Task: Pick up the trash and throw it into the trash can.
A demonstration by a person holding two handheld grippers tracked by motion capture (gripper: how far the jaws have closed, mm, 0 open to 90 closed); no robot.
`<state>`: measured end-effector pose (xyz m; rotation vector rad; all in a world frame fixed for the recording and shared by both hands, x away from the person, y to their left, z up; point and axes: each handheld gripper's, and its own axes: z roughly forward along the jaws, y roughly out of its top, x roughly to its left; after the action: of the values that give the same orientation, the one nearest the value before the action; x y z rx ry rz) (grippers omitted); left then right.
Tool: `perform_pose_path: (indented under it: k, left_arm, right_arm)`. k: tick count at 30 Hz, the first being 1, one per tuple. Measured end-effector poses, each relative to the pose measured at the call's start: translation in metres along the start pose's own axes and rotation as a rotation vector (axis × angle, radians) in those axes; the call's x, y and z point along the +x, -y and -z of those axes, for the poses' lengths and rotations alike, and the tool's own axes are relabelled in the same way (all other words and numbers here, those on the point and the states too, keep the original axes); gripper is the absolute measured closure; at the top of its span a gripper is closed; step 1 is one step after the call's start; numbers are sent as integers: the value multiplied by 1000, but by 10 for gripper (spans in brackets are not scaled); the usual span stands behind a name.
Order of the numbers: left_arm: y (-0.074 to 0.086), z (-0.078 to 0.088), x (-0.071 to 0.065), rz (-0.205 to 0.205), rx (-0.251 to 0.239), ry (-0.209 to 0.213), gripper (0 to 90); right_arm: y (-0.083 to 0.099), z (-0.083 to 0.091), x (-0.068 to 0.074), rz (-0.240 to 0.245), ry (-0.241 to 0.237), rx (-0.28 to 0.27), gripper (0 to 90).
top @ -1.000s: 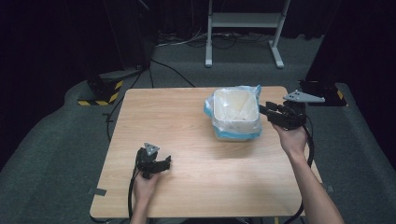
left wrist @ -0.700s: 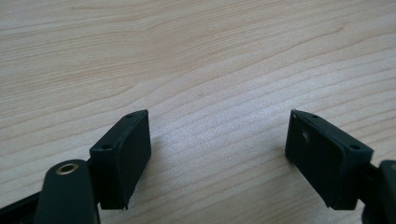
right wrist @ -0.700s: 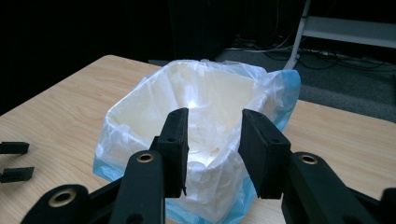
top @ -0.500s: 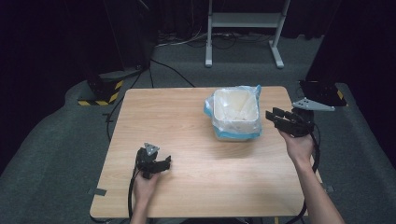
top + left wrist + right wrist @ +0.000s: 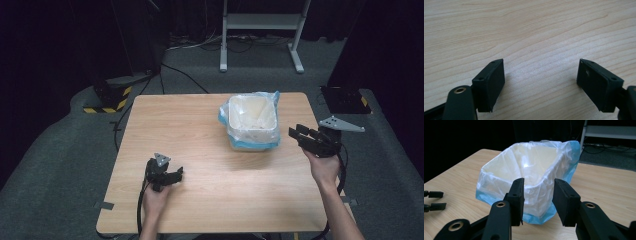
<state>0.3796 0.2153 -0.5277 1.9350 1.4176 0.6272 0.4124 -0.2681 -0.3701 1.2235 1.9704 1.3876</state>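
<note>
A small white bin [image 5: 251,120] stands upright on the wooden table [image 5: 200,130], lined with a thin translucent bag [image 5: 499,183] whose mouth is folded outward over the rim. The bag is whitish over the upper wall and pale blue where its loose edge gathers around the base and at the far corner. The film is crinkled and catches light on the inner wall; the bin looks empty, as far as the right gripper view shows into it.

The right gripper [image 5: 301,135] is held off the bin's right side, near it but not touching, jaws pointing toward the bin. In the right gripper view the two black jaws frame the bin's nearest corner: the bin lies just ahead of the right gripper [image 5: 537,195], with bare table between the tips and the blue hem. The jaws stand roughly half open with nothing between the pads; no film is pinched.

The left gripper [image 5: 176,174] rests low over the table's near left part, well apart from the bin, which lies ahead of it and off to its right. In the left gripper view its jaws are spread wide over bare wood grain [image 5: 536,37], and the left gripper [image 5: 540,82] holds nothing. A cable [image 5: 140,205] trails back from it beside the person's left forearm.
</note>
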Motion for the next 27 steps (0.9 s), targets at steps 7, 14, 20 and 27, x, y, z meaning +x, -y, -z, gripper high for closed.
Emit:
perform_pose_path:
  k: [7, 14, 20, 27]
  left_arm:
    - [0, 0, 0, 0, 0, 0, 222]
    - [0, 0, 0, -1, 0, 0, 222]
    - [0, 0, 0, -1, 0, -1, 222]
    - [0, 0, 0, -1, 0, 0, 222]
  right_arm:
    - [9, 3, -1, -7, 9, -4, 607]
    - [16, 5, -2, -16, 14, -6, 607]
    - [26, 5, -1, -20, 14, 2, 605]
    - [42, 4, -2, -58, 3, 2, 605]
